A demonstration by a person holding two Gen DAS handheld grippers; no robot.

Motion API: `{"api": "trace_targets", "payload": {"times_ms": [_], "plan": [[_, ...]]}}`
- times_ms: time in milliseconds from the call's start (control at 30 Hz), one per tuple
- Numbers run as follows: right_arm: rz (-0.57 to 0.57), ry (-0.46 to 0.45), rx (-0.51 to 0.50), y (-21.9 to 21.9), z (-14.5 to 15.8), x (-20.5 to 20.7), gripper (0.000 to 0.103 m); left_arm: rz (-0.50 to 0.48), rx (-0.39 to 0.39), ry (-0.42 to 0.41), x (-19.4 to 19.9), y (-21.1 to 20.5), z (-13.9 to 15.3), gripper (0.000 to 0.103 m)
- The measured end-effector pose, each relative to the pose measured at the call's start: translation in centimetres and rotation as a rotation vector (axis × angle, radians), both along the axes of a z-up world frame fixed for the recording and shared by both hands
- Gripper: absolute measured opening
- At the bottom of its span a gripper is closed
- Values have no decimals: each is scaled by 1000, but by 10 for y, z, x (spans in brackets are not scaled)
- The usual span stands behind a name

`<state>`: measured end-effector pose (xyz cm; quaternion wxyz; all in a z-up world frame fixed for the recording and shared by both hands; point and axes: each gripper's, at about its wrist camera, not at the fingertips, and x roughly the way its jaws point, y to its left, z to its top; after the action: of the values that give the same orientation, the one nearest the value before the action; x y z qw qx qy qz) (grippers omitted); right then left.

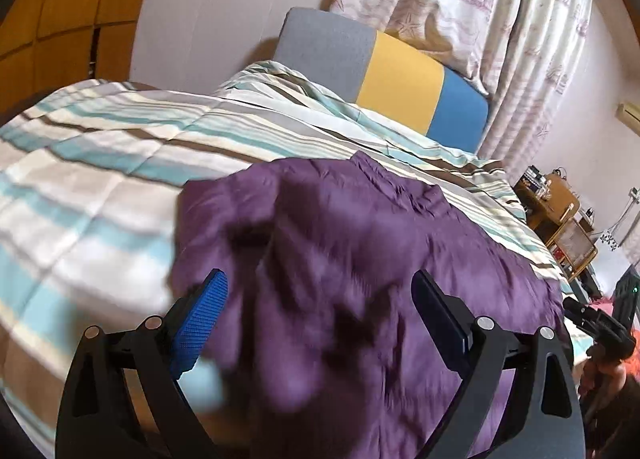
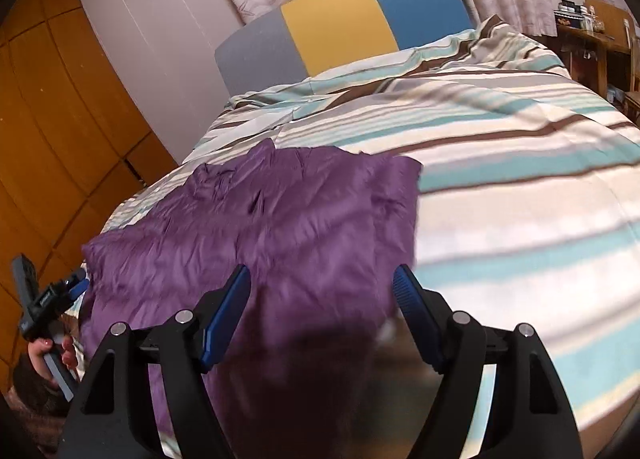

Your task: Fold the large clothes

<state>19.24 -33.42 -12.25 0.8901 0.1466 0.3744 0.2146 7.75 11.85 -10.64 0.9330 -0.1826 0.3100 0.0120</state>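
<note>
Hovering above purple garment (image 1: 360, 227), left gripper (image 1: 320, 299) fingers wide apart, right gripper (image 2: 322, 299) likewise, holding nothing

- The purple garment (image 2: 280, 219) under both grippers is thin, crinkled cloth with a faint sheen.
- The striped bedcover (image 1: 100, 163) beyond and beside it is soft, matt, quilted cloth.
- The left gripper (image 1: 320, 299) has matt black plastic arms, dull metal pins and blue ribbed pads (image 1: 200, 315).
- The right gripper (image 2: 322, 299) looks the same: matt black plastic, blue ridged pads (image 2: 416, 315).
- The headboard (image 2: 340, 27) ahead is smooth, matt padded panels.
- The curtain (image 1: 460, 7) behind it is light printed cloth.
- The wardrobe (image 2: 48, 119) to the left is smooth wood with a slight gloss.
</note>
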Motion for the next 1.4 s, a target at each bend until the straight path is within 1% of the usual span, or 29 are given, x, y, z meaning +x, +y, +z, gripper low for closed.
{"api": "trace_targets", "payload": {"times_ms": [33, 67, 133, 167, 200, 233, 267, 300, 333, 367, 433, 500, 600, 667, 767, 833, 900, 967, 1033, 1133, 1200, 1300, 1400], "plan": [[0, 8, -6, 0, 0, 3, 74, -5, -5, 21, 12, -1, -3, 96], [-3, 18, -15, 5, -2, 11, 74, -8, -11, 37, 17, -1, -7, 96], [-5, 44, -30, 15, -7, 26, 74, -17, -34, 97, 30, -3, -17, 96], [-2, 46, -29, 14, -10, 23, 68, -26, -55, 121, 35, -4, -21, 94], [6, 43, -34, 18, -9, 26, 62, -32, -72, 112, 31, -3, -22, 87], [17, 35, -39, 21, -9, 18, 46, -40, -80, 97, 27, -3, -20, 67], [32, 24, -43, 24, -7, 16, 32, -46, -77, 89, 23, -6, -18, 52], [47, 11, -43, 25, -4, 7, 26, -52, -59, 80, 18, -8, -15, 42], [58, -2, -40, 28, -1, -10, 20, -63, -50, 62, 14, -11, -10, 29], [66, -19, -36, 29, 6, -12, 18, -64, -37, 36, 9, -14, -3, 23], [66, -62, -29, 26, 22, -18, 16, -56, -21, -25, 2, -20, 14, 18], [54, -123, -12, 27, 44, -19, 16, -35, -19, -99, -1, -20, 34, 17], [18, -200, 17, 25, 72, -18, 16, 22, -28, -200, 0, -18, 59, 17], [-5, -254, 11, 30, 87, -15, 16, 60, -18, -268, 5, -20, 74, 17], [-41, -329, -25, 42, 105, -10, 16, 106, 3, -324, 15, -24, 88, 17], [-65, -363, -23, 49, 112, -2, 16, 131, -12, -349, 28, -24, 95, 17], [-98, -388, -18, 55, 114, 10, 16, 159, 3, -373, 42, -24, 98, 17], [-122, -397, -24, 61, 112, 22, 16, 174, 28, -373, 56, -24, 96, 17], [-133, -392, -31, 70, 102, 39, 16, 195, 61, -354, 72, -26, 87, 17], [-138, -375, -99, 82, 83, 60, 16, 211, 87, -304, 91, -27, 69, 17], [-134, -356, -154, 90, 63, 73, 16, 221, 99, -274, 100, -26, 56, 17], [-131, -329, -194, 96, 39, 90, 16, 239, 101, -233, 112, -20, 36, 17], [-142, -297, -220, 101, 16, 102, 18, 245, 94, -193, 124, -15, 20, 17]]}}
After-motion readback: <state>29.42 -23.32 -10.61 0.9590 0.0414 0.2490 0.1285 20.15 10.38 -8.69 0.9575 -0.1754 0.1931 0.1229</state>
